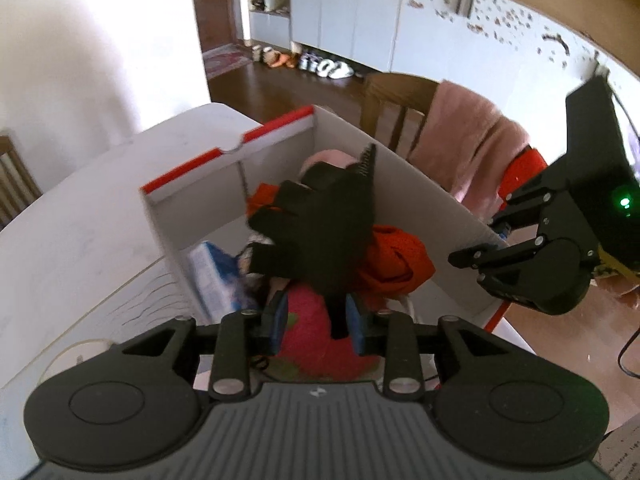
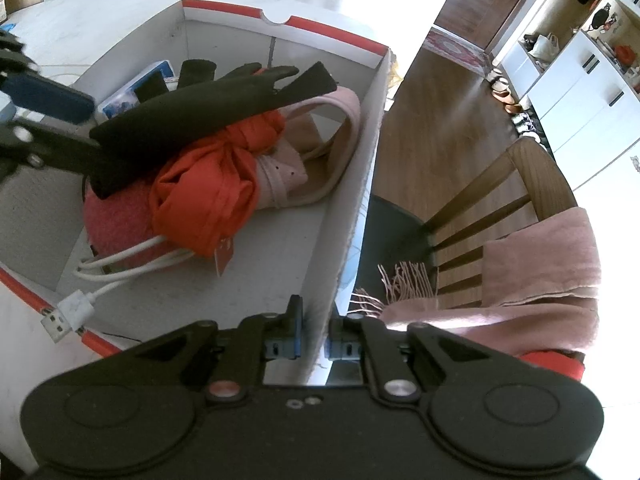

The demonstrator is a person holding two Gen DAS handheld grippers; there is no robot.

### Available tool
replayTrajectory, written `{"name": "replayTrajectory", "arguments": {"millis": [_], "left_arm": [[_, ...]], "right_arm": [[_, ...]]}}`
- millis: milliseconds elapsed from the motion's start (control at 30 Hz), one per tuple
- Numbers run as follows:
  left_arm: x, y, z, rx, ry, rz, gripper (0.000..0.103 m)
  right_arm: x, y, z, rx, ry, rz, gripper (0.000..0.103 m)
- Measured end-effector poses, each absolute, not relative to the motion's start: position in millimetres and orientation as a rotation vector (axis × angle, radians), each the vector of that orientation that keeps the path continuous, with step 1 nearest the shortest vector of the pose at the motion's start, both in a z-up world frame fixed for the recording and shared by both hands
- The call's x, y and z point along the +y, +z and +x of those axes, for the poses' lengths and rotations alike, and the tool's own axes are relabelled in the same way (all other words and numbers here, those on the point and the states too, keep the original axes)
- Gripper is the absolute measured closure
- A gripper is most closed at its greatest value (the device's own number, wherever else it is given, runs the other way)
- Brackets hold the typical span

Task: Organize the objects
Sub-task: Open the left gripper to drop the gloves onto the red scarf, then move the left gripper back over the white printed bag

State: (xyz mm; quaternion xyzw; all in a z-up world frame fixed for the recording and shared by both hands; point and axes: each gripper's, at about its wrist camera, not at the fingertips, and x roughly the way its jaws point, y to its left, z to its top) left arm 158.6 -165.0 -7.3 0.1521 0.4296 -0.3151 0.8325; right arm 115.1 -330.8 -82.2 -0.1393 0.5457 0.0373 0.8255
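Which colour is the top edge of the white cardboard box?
Red; the white cardboard box's top edge shows best in the right wrist view.

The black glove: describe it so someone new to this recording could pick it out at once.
Start from the white box with the red rim on the pale table; it holds a heap of soft things. The black glove lies on top of that heap, over the knotted orange cloth, its cuff between the left gripper pads. It is the only flat black piece with splayed fingers; its neighbours are orange, red or pink.
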Motion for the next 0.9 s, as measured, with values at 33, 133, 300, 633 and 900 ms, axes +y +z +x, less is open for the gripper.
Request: {"name": "replayTrajectory", "arguments": {"millis": [33, 133, 300, 633, 900], "left_arm": [[-159.0, -3.9, 157.6, 0.904, -0.664, 0.307, 0.073], [-140.7, 5.0, 155.3, 0.894, -0.645, 0.274, 0.067], [-106.3, 11.4, 153.7, 0.867, -0.594, 0.256, 0.032], [-51.8, -22.7, 159.0, 0.934, -0.449, 0.236, 0.029], [-41.2, -64.3, 160.0, 1.002, -0.446, 0.28, 0.029]], "right_arm": [[-330.1, -81.8, 115.2, 1.16, 0.08, -0.295, 0.094], [-330.2, -82.1, 115.1, 1.16, 0.079, -0.296, 0.094], [-331.1, -81.8, 115.2, 1.16, 0.079, -0.294, 0.094], [-331.1, -82.3, 115.9, 1.164, 0.074, -0.295, 0.094], [-331.1, -81.6, 115.1, 1.171, 0.069, -0.302, 0.093]]}}
